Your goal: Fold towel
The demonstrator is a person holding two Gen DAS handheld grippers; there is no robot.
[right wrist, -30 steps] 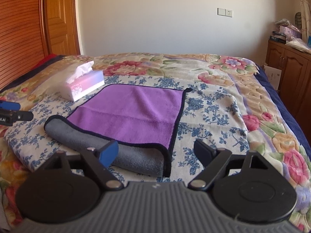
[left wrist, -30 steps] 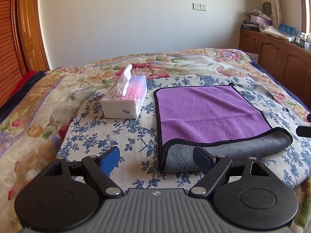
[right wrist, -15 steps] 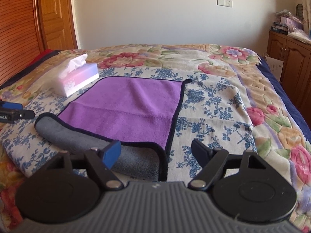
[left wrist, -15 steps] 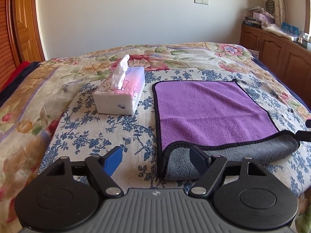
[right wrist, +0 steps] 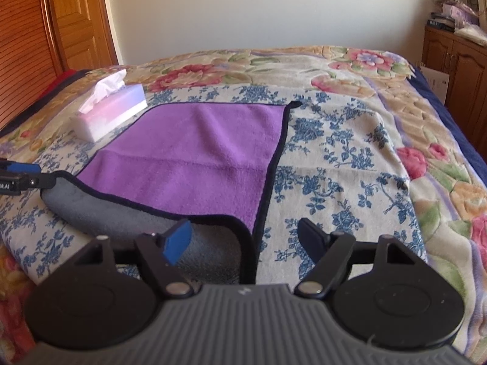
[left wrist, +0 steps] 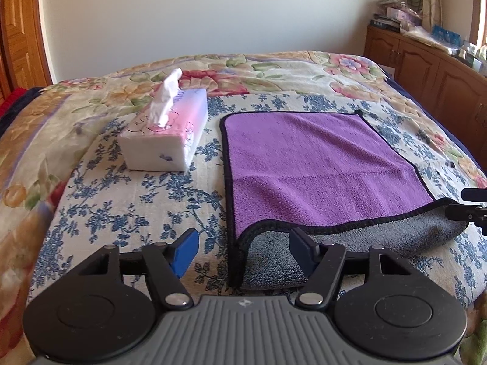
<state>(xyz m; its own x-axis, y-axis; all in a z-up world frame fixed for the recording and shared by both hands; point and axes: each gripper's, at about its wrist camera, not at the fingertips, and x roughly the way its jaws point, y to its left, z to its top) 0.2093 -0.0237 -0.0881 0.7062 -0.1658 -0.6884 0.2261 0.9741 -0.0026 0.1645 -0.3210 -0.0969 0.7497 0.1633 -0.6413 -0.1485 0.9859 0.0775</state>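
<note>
A purple towel (left wrist: 316, 164) with a black hem lies flat on the bed; its near edge is rolled over and shows the grey underside (left wrist: 380, 237). It also shows in the right wrist view (right wrist: 194, 158). My left gripper (left wrist: 243, 251) is open, low over the towel's near left corner, with that corner between its fingers. My right gripper (right wrist: 245, 238) is open, low over the near right corner, which lies between its fingers. Each gripper's tip shows at the edge of the other view.
A white and pink tissue box (left wrist: 166, 135) stands on the bed left of the towel. The bed has a floral cover (right wrist: 350, 158). Wooden cabinets (left wrist: 432, 70) stand to the right, a wooden door (right wrist: 76, 21) to the left.
Both grippers have moved forward and lower toward the towel's rolled near edge. Both have stayed open. The towel has not moved.
</note>
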